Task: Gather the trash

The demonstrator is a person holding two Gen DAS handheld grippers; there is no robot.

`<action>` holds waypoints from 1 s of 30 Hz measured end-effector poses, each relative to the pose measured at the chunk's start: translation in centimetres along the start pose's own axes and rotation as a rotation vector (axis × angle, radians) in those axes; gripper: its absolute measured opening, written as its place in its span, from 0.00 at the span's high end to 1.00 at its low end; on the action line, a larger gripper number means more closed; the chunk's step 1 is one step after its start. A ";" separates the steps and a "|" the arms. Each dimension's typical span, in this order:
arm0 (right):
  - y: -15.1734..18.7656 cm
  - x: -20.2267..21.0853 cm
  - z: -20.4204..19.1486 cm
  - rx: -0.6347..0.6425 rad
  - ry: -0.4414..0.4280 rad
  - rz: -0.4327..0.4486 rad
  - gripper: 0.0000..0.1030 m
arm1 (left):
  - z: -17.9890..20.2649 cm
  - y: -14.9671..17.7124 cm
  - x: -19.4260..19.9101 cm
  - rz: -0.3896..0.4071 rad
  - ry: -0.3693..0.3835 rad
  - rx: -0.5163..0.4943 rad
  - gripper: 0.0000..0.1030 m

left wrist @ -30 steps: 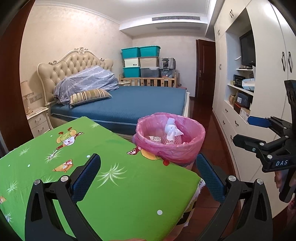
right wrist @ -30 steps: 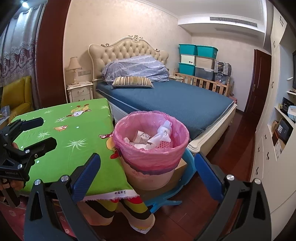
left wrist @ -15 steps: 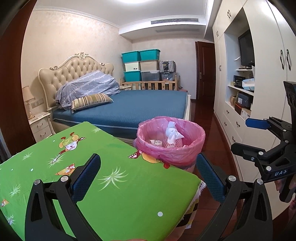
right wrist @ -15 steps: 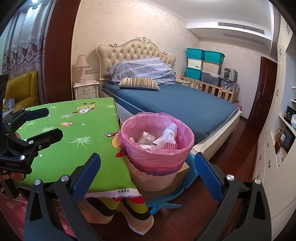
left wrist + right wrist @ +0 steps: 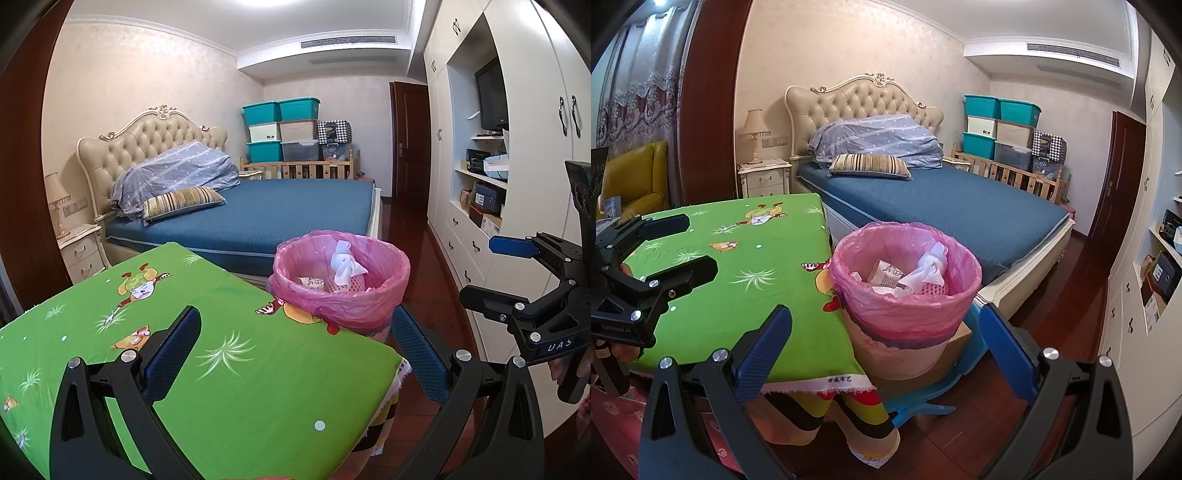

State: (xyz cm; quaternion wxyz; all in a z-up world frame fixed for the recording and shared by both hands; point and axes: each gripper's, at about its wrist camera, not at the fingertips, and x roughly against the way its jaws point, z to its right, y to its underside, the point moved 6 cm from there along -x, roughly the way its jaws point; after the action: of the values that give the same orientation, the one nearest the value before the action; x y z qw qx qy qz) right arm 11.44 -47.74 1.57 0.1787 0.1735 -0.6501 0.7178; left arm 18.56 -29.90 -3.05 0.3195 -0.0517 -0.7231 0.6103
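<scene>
A bin with a pink bag (image 5: 341, 280) stands beside the green-clothed table (image 5: 221, 369); it also shows in the right wrist view (image 5: 905, 291). Crumpled white tissue (image 5: 345, 264) and paper scraps (image 5: 890, 275) lie inside it. My left gripper (image 5: 295, 350) is open and empty above the table, short of the bin. My right gripper (image 5: 884, 349) is open and empty, in front of the bin. Each gripper shows in the other's view: the right one (image 5: 517, 277) and the left one (image 5: 665, 251).
A blue bed (image 5: 942, 206) lies behind the bin. White cabinets (image 5: 517, 147) line the right wall. A blue plastic stool (image 5: 923, 398) and a box are under the bin. A nightstand (image 5: 764, 181) and yellow chair (image 5: 631, 184) stand at the left.
Both grippers have drawn back and risen a little from the bin; it looks smaller and lower in both views. Both jaws stay open and empty.
</scene>
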 end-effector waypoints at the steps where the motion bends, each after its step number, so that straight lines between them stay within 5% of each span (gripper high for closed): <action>1: 0.0 0.0 -0.1 0.001 0.001 0.001 0.05 | 0.0 0.0 0.0 0.000 0.000 0.000 0.06; 30: 0.0 -0.1 0.2 -0.004 0.001 0.001 0.05 | -0.2 0.1 -0.3 -0.010 -0.004 0.013 0.06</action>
State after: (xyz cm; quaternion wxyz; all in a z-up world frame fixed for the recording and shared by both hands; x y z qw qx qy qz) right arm 11.57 -47.92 1.50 0.1790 0.1725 -0.6516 0.7167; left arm 18.88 -29.86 -3.21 0.3212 -0.0446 -0.7200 0.6135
